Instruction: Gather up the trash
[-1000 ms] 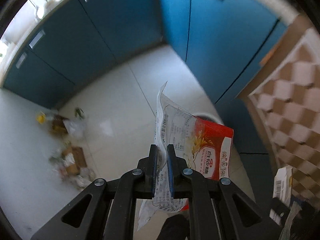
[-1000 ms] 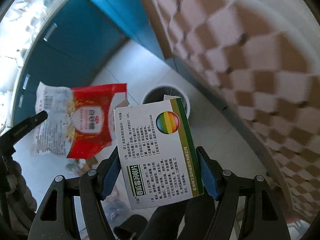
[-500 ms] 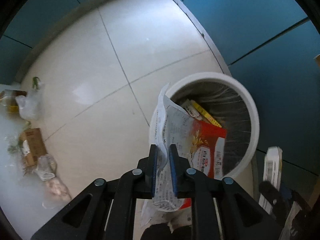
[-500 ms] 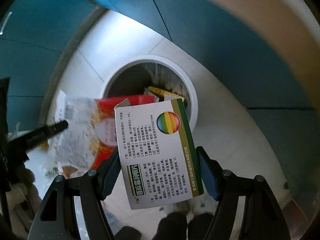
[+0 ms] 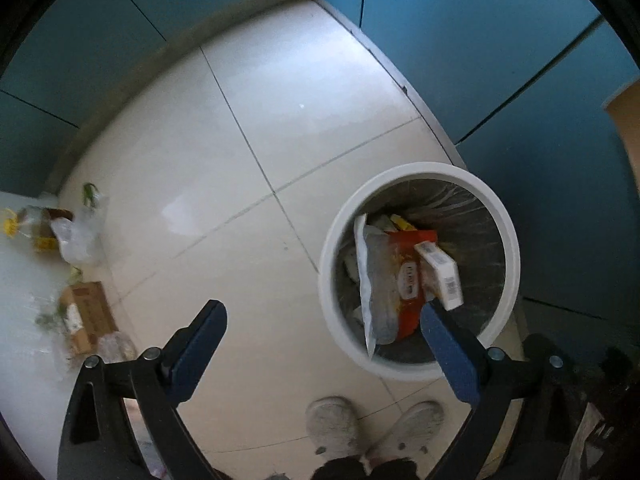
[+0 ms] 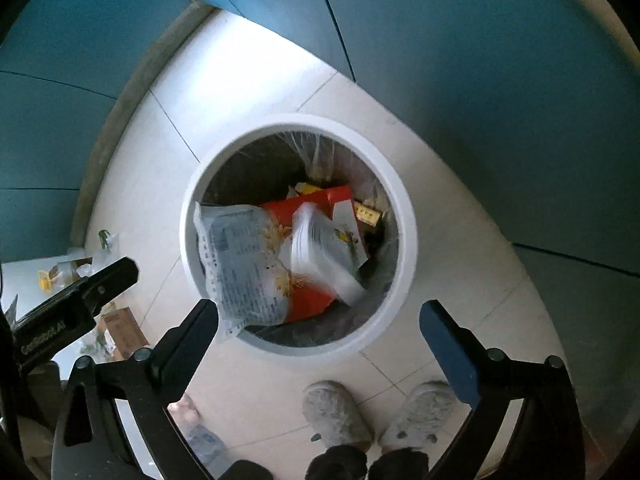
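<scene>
A white round bin (image 5: 420, 168) stands on the tiled floor beside blue cabinets. Inside it lies the red and clear snack bag (image 5: 404, 280), and the white carton box (image 5: 440, 276) is dropping in on top of it. My left gripper (image 5: 322, 310) hangs just left of the bin, its jaws opening wide with nothing between them. From the right wrist view the bin (image 6: 296, 124) sits straight below; the bag (image 6: 248, 264) and the blurred box (image 6: 324, 256) are inside. My right gripper (image 6: 320, 308) is likewise opening and holds nothing. A left finger (image 6: 100, 284) shows at the left.
More litter lies on the floor at the left: a crumpled plastic bag (image 5: 80, 236), a yellow-capped bottle (image 5: 24, 228) and a brown carton (image 5: 86, 316). The person's grey slippers (image 5: 336, 428) stand just before the bin. Blue cabinet doors (image 5: 500, 60) close in behind it.
Both grippers came down over the bin. The left let go of the snack bag and the right let go of the box; both pieces dropped into the bin.
</scene>
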Demonstrator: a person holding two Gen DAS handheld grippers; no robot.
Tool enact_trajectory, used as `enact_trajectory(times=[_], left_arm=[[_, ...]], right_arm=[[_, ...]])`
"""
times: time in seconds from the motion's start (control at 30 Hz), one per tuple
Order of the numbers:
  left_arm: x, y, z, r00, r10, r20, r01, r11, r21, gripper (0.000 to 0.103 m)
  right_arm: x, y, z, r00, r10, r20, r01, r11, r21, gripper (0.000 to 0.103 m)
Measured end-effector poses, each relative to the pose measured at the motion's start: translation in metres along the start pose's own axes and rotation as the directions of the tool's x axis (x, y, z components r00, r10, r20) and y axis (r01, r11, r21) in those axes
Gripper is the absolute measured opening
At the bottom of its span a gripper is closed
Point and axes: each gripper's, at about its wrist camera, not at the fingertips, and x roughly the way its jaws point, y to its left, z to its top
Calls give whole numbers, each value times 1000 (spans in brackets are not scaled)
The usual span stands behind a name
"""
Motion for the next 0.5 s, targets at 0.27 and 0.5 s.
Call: enact_trajectory(times=[0.27, 0.5], left_arm=[[-112, 13, -30, 997, 46, 63, -47, 999, 15, 99], [-228, 13, -69, 993, 15, 115, -17, 1000, 14, 99]], right_arm=[[-118, 24, -31, 985, -129, 112, 140, 985, -105, 103], [-260, 44, -76, 973, -135, 188, 162, 978, -133, 103]])
